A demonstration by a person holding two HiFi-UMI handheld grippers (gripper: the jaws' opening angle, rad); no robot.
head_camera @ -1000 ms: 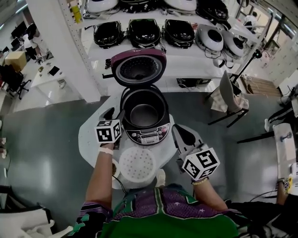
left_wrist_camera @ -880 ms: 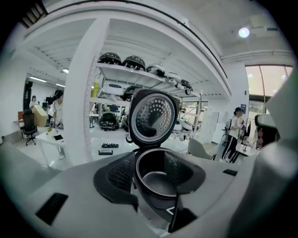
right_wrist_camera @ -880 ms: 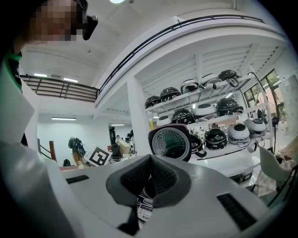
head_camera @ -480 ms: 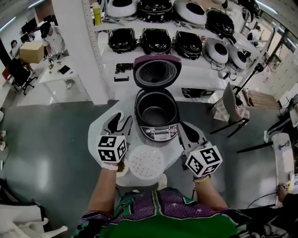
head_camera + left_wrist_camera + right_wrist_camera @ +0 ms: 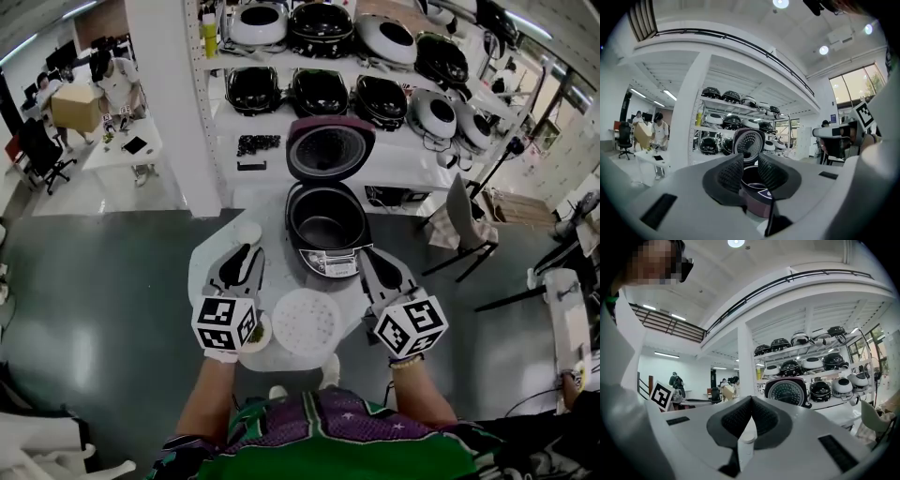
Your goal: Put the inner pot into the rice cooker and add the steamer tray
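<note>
the left gripper (image 5: 246, 255) hovers over the table's left side, its jaws drawn in to a slim gap (they have just been closing) with nothing between them. a small white cup (image 5: 249, 232) stands just ahead of it. the steamer tray (image 5: 306, 322) lies flat on the table (image 5: 281, 277) between the two grippers, untouched. behind it the rice cooker (image 5: 328, 262) stands lid up, and the inner pot (image 5: 324, 228) looks already seated, so adding the tray is the step left. next, a claw must open and take the tray's rim. the right gripper (image 5: 370, 258) is pinched together, empty. nothing blocks the way to the pot.
</note>
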